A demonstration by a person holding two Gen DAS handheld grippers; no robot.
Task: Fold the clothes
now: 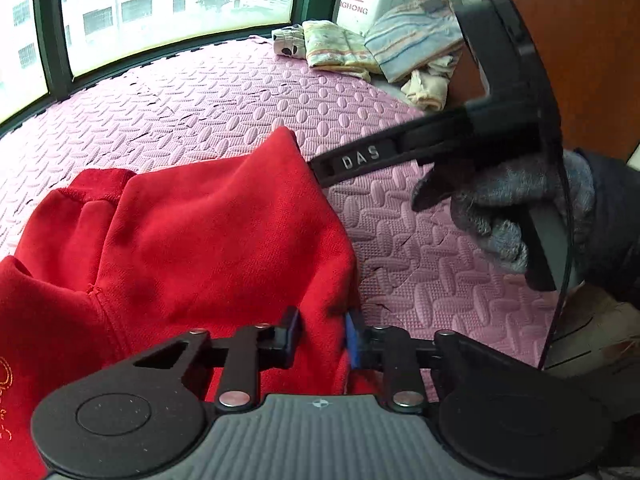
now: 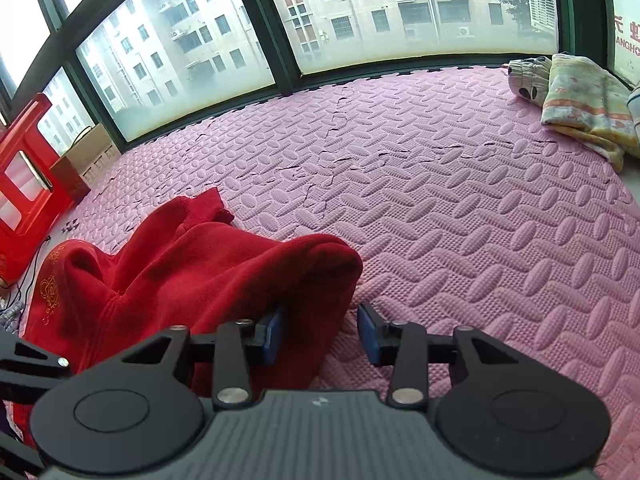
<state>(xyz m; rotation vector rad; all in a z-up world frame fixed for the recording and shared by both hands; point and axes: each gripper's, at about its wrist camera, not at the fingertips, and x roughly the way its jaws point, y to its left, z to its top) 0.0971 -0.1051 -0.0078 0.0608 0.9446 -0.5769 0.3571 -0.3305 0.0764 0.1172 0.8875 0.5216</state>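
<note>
A red garment (image 1: pixel 192 240) with gold embroidery lies bunched on the pink foam mat (image 1: pixel 224 96). My left gripper (image 1: pixel 324 334) has its two fingers closed on a fold of the red cloth. In the left wrist view the right gripper (image 1: pixel 316 168) reaches in from the right, its fingertips at the raised far corner of the garment, held by a gloved hand (image 1: pixel 516 208). In the right wrist view the red garment (image 2: pixel 208 276) bulges between the fingers of my right gripper (image 2: pixel 320 332). Its jaws stand apart, with cloth against the left pad and a gap at the right pad.
Folded patterned clothes (image 1: pixel 360 48) are stacked at the far right of the mat, also in the right wrist view (image 2: pixel 584 104). A window (image 2: pixel 320 12) runs along the far edge. A red frame (image 2: pixel 24 176) and a cardboard box (image 2: pixel 88 152) stand at the left.
</note>
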